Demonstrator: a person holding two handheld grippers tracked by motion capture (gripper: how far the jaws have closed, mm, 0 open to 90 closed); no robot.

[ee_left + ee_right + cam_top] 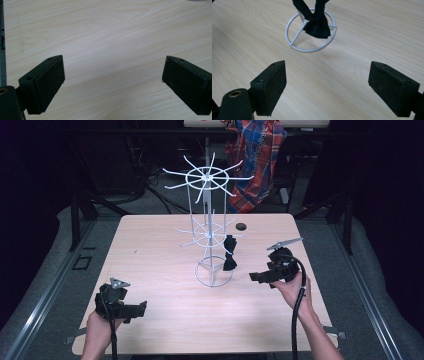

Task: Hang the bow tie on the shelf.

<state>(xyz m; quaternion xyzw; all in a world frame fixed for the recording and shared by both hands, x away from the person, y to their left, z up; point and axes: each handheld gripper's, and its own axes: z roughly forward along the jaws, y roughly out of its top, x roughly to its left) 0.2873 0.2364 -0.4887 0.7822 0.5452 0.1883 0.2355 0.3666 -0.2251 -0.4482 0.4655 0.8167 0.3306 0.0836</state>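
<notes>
A white wire rack (207,227) with two tiers of radiating hooks stands on the middle of the wooden table (160,320). A black bow-shaped piece of cloth (229,253) hangs from a lower hook on its right side, down over the ring base (310,31); the cloth (317,23) also appears in the right gripper view. My right gripper (255,276) is open to the right of the rack, jaws pointing left toward it, nothing between them. My left gripper (141,309) is open near the front left of the table, over bare wood (112,45).
A dark round hole (241,226) sits in the tabletop behind the rack. A plaid cloth (257,160) hangs beyond the far edge. Grey floor and metal rails flank the table.
</notes>
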